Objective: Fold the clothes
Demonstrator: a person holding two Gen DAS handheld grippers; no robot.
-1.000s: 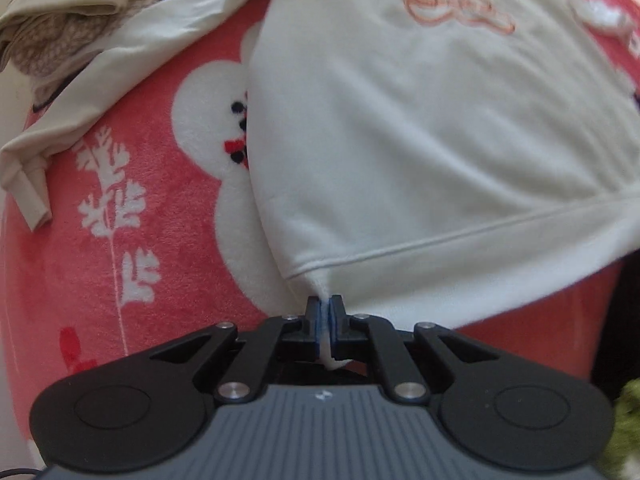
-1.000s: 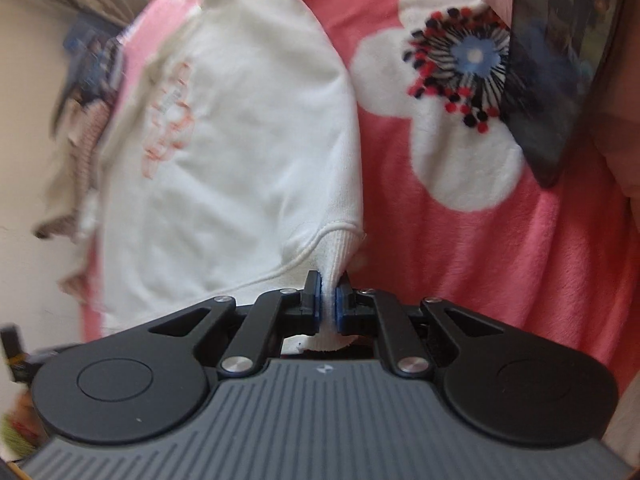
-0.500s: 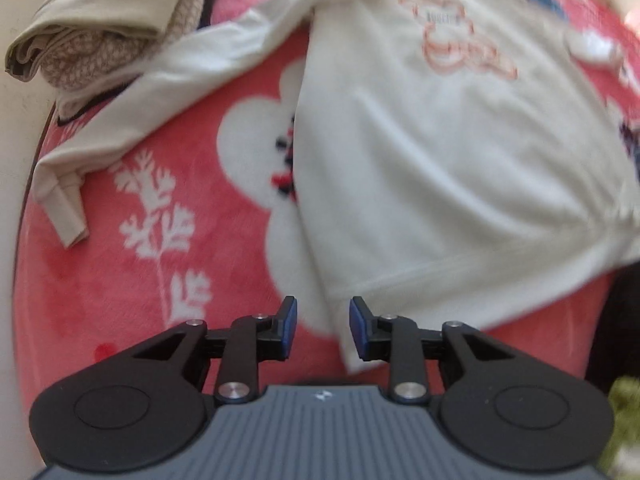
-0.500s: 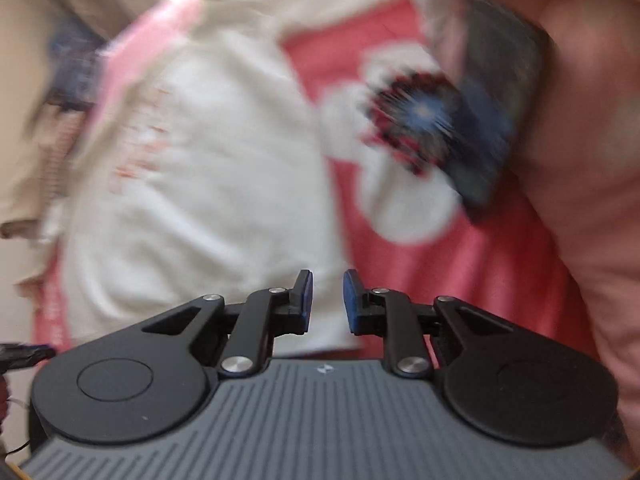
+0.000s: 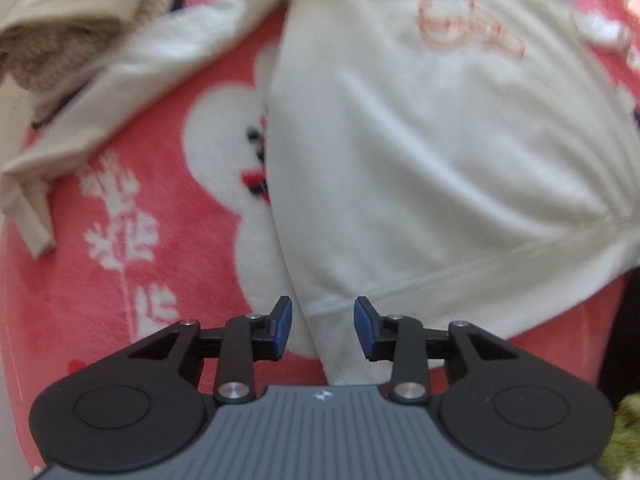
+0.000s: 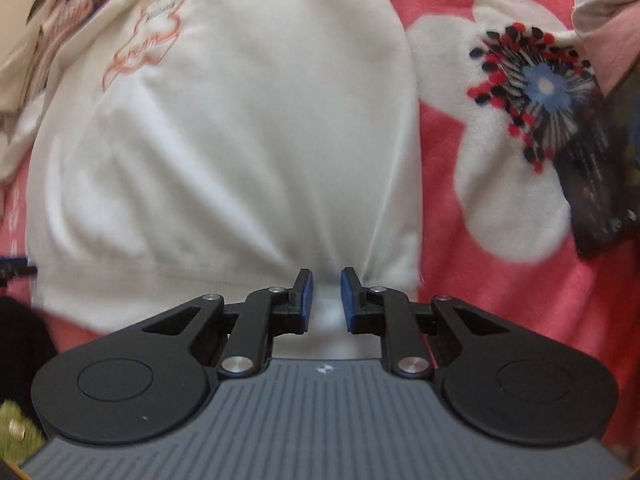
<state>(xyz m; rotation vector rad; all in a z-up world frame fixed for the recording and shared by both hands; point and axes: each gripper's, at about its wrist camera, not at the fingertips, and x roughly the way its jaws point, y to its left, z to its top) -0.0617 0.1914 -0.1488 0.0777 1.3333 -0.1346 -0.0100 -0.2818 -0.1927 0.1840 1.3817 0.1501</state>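
Sweatshirt (image 5: 420,160) flat on blanket (image 5: 132,280)

Left tool (image 5: 322,328): pads apart, sweatshirt (image 5: 432,168) hem corner lies in the gap, untouched. Open blanket (image 5: 132,292) left of it, clear path. Sleeve (image 5: 100,120) crosses the upper left; clothes pile (image 5: 68,12) blocks the far left corner. Right tool (image 6: 325,300): narrow gap over the hem. Bare blanket to its right, then a dark flat object (image 6: 600,168) and pink fabric (image 6: 600,12) close off the right edge.
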